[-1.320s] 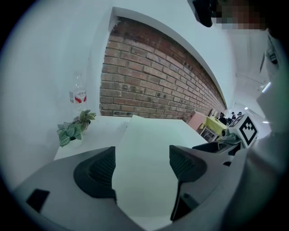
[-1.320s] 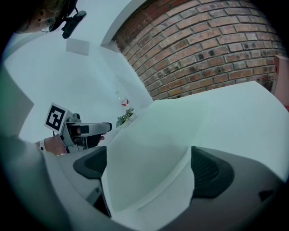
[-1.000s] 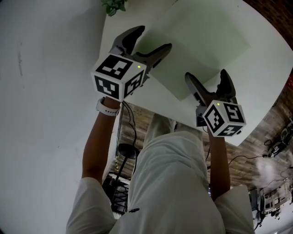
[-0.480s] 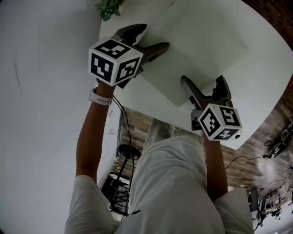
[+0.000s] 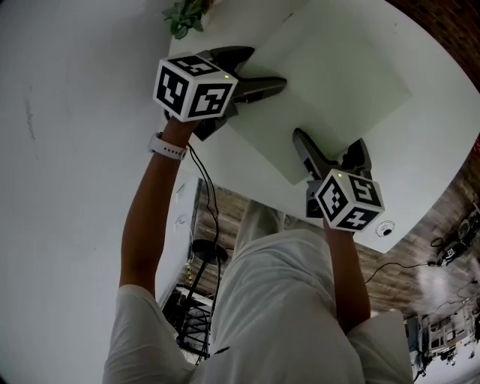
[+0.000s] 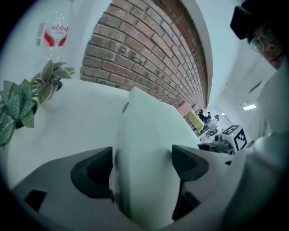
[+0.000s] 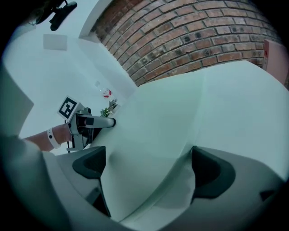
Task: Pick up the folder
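- A pale folder (image 5: 337, 97) lies flat on the white table (image 5: 442, 172), skewed to its edges, one corner close to the near edge.
- The left gripper (image 5: 267, 66), jaws apart, straddles the folder's corner by the table's left edge, beside a potted plant (image 5: 184, 16).
- The right gripper (image 5: 330, 140), jaws wide, straddles the near corner; neither looks clamped yet.
- A clean lift likely calls for closing both grippers together on that short end, gripping well in from the corners and raising evenly so the thin sheet does not sag or slip.
- The long axis appears to slant from the near-left side toward the far-right edge.
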`<move>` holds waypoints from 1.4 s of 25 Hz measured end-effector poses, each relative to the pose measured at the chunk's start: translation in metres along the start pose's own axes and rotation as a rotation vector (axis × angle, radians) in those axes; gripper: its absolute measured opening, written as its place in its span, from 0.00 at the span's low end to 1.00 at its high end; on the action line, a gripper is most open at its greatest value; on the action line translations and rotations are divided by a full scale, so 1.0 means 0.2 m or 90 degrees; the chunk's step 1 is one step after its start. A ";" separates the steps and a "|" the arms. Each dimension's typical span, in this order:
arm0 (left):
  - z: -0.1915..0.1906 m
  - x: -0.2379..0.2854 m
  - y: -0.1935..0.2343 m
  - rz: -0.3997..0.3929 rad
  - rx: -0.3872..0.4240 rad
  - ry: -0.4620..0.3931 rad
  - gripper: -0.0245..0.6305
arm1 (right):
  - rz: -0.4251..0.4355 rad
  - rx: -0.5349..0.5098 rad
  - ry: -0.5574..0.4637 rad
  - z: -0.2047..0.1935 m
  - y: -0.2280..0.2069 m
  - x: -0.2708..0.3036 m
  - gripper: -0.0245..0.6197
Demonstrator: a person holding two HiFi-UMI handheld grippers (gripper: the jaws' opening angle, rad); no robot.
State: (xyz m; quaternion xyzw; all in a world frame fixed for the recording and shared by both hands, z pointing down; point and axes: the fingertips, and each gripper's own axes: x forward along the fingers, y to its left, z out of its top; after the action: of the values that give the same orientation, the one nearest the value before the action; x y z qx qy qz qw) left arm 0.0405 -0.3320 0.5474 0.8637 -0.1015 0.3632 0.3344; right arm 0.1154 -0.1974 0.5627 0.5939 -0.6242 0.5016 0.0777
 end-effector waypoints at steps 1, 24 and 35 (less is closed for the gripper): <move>0.00 0.00 0.00 -0.002 0.002 -0.002 0.63 | -0.012 -0.002 0.000 0.00 0.00 0.01 0.94; -0.04 -0.12 -0.12 0.016 0.051 -0.042 0.63 | -0.044 0.023 -0.033 -0.08 0.04 -0.08 0.86; -0.19 -0.29 -0.32 0.020 0.048 -0.100 0.63 | -0.046 -0.028 -0.090 -0.19 0.15 -0.30 0.84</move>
State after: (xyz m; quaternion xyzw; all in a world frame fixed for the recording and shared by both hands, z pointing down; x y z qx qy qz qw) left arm 0.0036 -0.2625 0.4940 0.8997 -0.1270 0.3033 0.2872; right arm 0.0890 -0.1371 0.5241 0.6480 -0.6171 0.4417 0.0644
